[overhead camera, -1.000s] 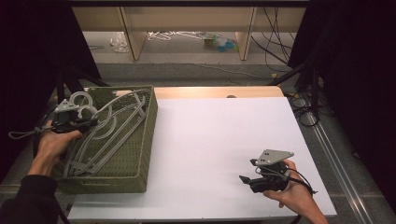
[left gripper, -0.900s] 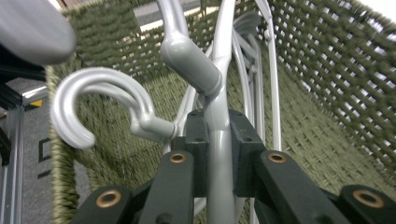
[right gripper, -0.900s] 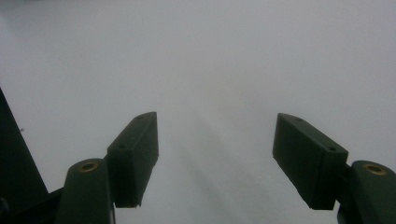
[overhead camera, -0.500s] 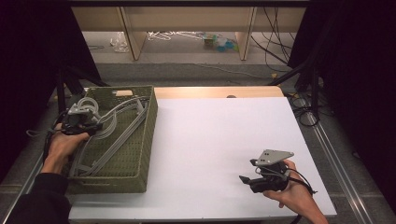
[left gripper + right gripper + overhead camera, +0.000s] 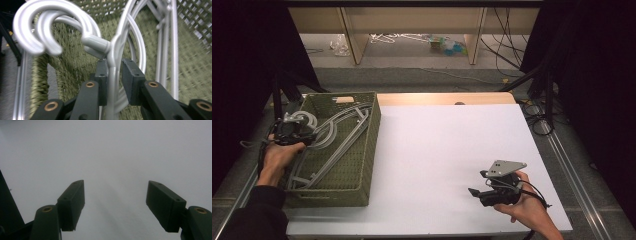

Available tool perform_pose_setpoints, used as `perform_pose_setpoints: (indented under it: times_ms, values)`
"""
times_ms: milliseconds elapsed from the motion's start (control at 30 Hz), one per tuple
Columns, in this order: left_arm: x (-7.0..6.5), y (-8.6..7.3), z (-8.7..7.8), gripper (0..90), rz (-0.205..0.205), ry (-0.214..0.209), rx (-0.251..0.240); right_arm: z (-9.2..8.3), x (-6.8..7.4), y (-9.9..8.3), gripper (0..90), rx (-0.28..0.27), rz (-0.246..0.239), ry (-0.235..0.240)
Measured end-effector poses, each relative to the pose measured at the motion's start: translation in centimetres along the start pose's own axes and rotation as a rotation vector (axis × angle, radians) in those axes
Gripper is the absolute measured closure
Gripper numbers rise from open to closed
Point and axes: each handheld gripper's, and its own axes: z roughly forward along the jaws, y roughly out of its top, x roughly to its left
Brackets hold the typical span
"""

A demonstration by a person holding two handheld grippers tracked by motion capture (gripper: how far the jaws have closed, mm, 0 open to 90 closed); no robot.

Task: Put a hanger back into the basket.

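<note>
Left gripper [image 5: 115,75] slid back toward the basket's [image 5: 362,165] near-left rim, jaws just loosening around a shiny silver hanger [image 5: 112,50]; right gripper [image 5: 477,192] rests open.

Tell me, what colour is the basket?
Olive green, woven; the basket shows best in the high view.

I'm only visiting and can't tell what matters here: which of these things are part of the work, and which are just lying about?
Part of the work:
- silver hangers
- green woven basket that holds them
- left gripper, its jaws just opening, a hanger's neck between them
- white table top

Lying about:
- right gripper, open over the bare table
- hangers on the floor
- cables
</note>
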Motion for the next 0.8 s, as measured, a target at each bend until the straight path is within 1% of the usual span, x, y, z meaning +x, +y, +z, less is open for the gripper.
perform_pose_setpoints:
  times_ms: [33, 67, 167, 200, 233, 267, 300, 367, 400, 433, 500, 533, 600, 633, 733, 800]
  values:
    - [-0.1, 0.1, -0.3, 71.2, -0.005, 0.007, -0.008, 0.0, 0.0, 0.0, 31.9, 0.001, 0.000, 0.000]
    - [-0.1, 0.1, -0.6, 67.9, -0.019, 0.011, -0.029, 0.0, 0.0, 0.0, 31.9, 0.003, 0.001, 0.002]
    - [-0.5, 0.4, -1.7, 64.8, -0.017, -0.009, -0.081, 0.0, 0.0, 0.0, 31.7, -0.003, 0.006, -0.002]
    - [-0.6, 0.5, -2.1, 62.5, 0.002, -0.014, -0.082, -0.1, 0.0, 0.0, 31.6, -0.004, 0.008, -0.002]
    - [-0.8, 0.5, -2.6, 59.2, 0.011, -0.012, -0.078, -0.1, 0.0, 0.0, 31.5, -0.005, 0.007, -0.003]
    - [-1.1, 0.6, -2.9, 56.4, -0.005, -0.008, -0.092, 0.0, 0.0, 0.0, 31.3, -0.009, 0.007, -0.003]
    - [-1.5, 0.7, -3.1, 53.3, -0.030, -0.006, -0.120, 0.0, 0.0, 0.0, 30.7, -0.009, 0.013, -0.002]
    - [-1.9, 0.8, -3.9, 48.1, -0.037, -0.030, -0.142, 0.0, -0.1, 0.0, 29.9, -0.023, 0.010, -0.012]
    - [-2.2, 0.8, -4.2, 46.6, -0.046, -0.033, -0.158, -0.1, -0.1, 0.0, 29.6, -0.020, 0.016, -0.007]
    - [-2.4, 0.8, -4.7, 44.6, -0.041, -0.036, -0.168, -0.1, -0.1, 0.0, 29.3, -0.026, 0.027, -0.006]
    - [-2.8, 0.8, -5.5, 41.6, -0.054, -0.050, -0.200, -0.1, -0.3, 0.0, 28.8, -0.035, 0.033, -0.012]
    - [-3.1, 0.7, -5.9, 40.4, -0.053, -0.053, -0.214, -0.1, -0.4, -0.1, 28.6, -0.042, 0.030, -0.020]
    - [-3.9, 0.5, -6.7, 38.7, -0.050, -0.068, -0.233, -0.1, -0.4, -0.1, 28.5, -0.049, 0.044, -0.013]
    - [-4.4, 0.4, -7.1, 37.8, -0.047, -0.084, -0.246, -0.1, -0.4, -0.1, 28.2, -0.051, 0.051, -0.016]
    - [-6.3, 0.1, -8.2, 35.0, -0.020, -0.125, -0.273, 0.0, -0.4, -0.1, 27.7, -0.059, 0.055, -0.012]
    - [-7.6, 0.0, -8.8, 32.4, -0.014, -0.172, -0.293, 0.0, -0.3, -0.1, 27.4, -0.066, 0.056, -0.009]
